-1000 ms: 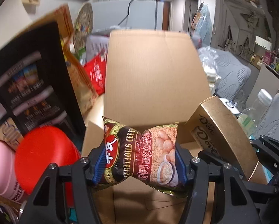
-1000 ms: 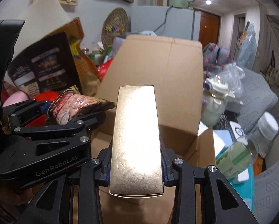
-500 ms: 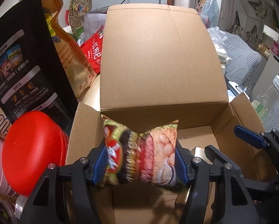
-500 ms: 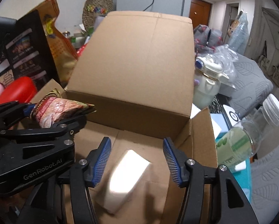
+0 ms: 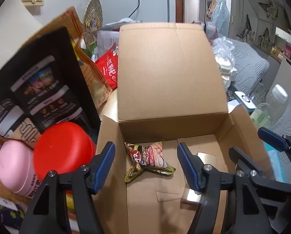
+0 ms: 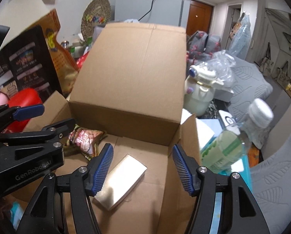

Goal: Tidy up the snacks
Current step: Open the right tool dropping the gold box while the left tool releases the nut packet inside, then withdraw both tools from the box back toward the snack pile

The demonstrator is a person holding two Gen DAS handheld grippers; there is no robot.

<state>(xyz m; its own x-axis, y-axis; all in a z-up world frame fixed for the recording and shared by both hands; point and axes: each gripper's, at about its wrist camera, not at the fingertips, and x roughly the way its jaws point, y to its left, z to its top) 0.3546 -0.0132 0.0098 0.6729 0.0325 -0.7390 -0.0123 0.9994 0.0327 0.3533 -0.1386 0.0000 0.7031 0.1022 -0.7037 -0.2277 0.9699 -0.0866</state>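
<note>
Brown cardboard made up the big box (image 5: 170,89), and its back flap stood straight up. Inside, on the box floor, lay a crinkly snack bag (image 5: 150,159) with red and green print. It sat toward the left side of the box. A shiny gold box (image 6: 121,181) lay flat on the floor too, near the right side, apart from the bag.

The left claw (image 5: 146,167) was spread wide and held nothing. It hung over the bag. The right claw (image 6: 142,169) was spread wide too, with nothing in it, above the gold box.

A red tub (image 5: 63,148) and a pink tub (image 5: 15,167) sat just left of the box. A clear bottle (image 6: 235,142) stood on the right.
</note>
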